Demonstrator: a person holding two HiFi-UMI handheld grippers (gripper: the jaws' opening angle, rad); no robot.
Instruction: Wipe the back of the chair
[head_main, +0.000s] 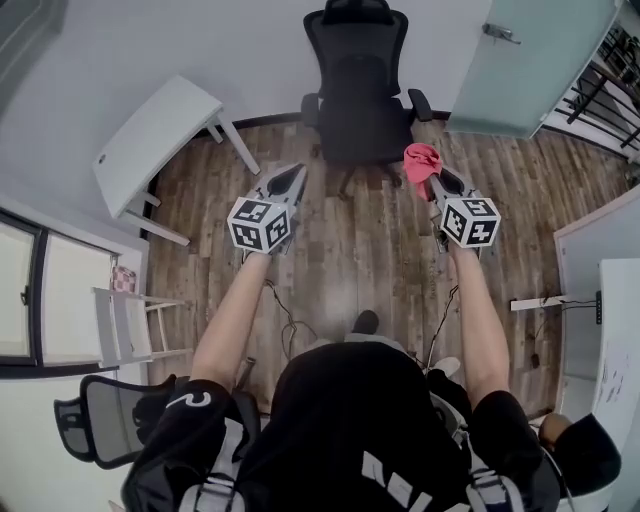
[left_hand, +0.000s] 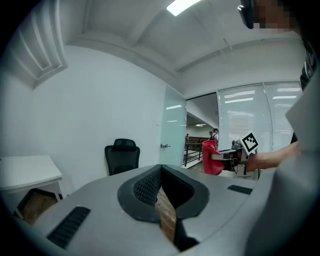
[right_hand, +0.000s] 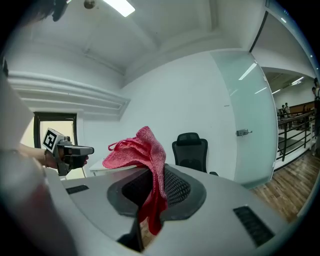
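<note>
While the right tool (head_main: 436, 180) pinches the red cloth (head_main: 421, 160) and the left tool (head_main: 292, 180) is shut empty, it's approach time: gotta reach the chair (head_main: 358, 100) at top centre.

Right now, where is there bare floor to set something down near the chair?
Bare wood floor lies between the black chair and your shoe, and between the chair and the white table. Crowded: cables beside the shoe, and the power strip at right.

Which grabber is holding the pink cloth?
The right gripper: the pink cloth is pinched between its jaws. The left gripper is shut on nothing.
</note>
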